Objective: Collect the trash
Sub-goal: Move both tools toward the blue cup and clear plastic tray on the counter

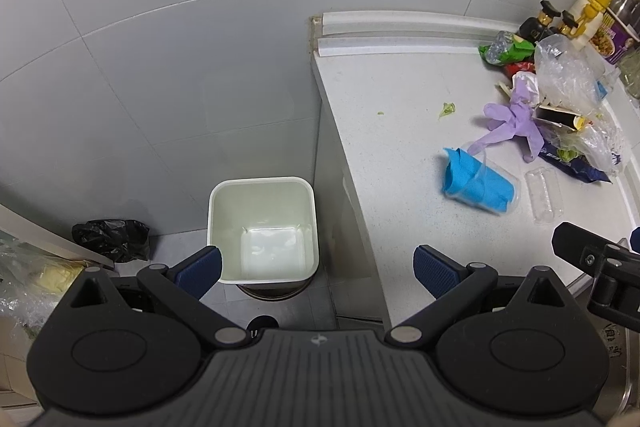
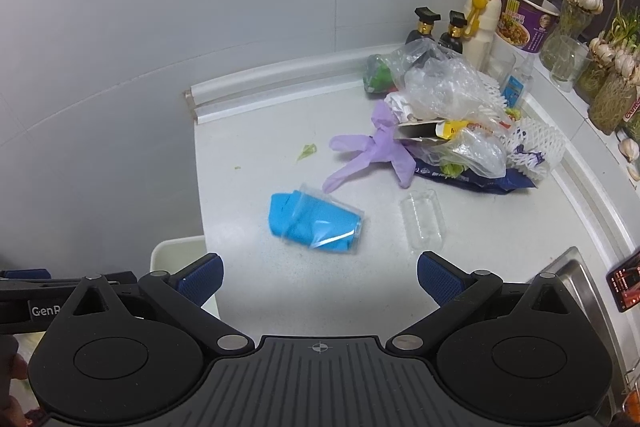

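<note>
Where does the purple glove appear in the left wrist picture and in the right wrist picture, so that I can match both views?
Left wrist view: the purple glove lies at the right, on the counter, above the blue bag.
Right wrist view: the purple glove lies near the middle, above the blue bag.
Shared landmark: the blue bag, in front of the glove in both views.

White speckled desk (image 2: pixel 360 287): blue cloth in a clear bag (image 2: pixel 314 221), purple glove (image 2: pixel 372 151), clear plastic tray (image 2: pixel 422 223), lettuce scrap (image 2: pixel 306 151), and a wrapper heap (image 2: pixel 460 123). Floor (image 1: pixel 176 247): white bin (image 1: pixel 262 231), black bag (image 1: pixel 112 239).
</note>
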Available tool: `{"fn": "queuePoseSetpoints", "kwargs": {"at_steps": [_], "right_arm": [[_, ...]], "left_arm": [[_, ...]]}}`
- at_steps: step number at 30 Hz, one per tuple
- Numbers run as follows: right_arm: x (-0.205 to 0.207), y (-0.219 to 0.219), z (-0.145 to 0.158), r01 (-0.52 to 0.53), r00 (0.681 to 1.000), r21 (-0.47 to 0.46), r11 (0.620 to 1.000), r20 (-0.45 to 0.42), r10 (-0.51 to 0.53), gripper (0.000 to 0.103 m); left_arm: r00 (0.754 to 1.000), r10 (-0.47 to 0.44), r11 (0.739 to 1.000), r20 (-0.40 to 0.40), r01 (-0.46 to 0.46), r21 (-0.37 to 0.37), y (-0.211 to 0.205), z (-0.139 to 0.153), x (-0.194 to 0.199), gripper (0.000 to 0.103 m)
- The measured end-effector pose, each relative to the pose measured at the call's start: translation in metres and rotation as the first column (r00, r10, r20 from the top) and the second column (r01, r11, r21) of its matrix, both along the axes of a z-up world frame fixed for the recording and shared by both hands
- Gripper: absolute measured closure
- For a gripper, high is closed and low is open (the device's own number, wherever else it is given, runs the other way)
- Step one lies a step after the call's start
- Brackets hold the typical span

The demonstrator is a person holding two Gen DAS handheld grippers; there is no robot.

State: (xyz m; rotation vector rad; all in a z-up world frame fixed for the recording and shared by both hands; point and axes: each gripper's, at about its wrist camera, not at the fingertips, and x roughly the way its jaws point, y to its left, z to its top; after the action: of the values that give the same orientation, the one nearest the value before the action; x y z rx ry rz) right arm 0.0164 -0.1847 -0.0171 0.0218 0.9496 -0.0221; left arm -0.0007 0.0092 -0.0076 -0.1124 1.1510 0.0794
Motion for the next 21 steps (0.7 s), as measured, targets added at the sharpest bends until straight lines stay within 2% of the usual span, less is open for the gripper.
{"fn": "queuePoseSetpoints", "kwargs": {"at_steps": [21], "right_arm": [[0.0051, -0.0101, -0.0054, -0.019, 1.000, 0.028, 0.999, -0.017, 0.020, 0.000]], "left_arm": [[0.999, 0.027, 0.999, -0.025, -0.027, 0.018, -0.0055, -0.0047, 0.0023, 0.001]]}}
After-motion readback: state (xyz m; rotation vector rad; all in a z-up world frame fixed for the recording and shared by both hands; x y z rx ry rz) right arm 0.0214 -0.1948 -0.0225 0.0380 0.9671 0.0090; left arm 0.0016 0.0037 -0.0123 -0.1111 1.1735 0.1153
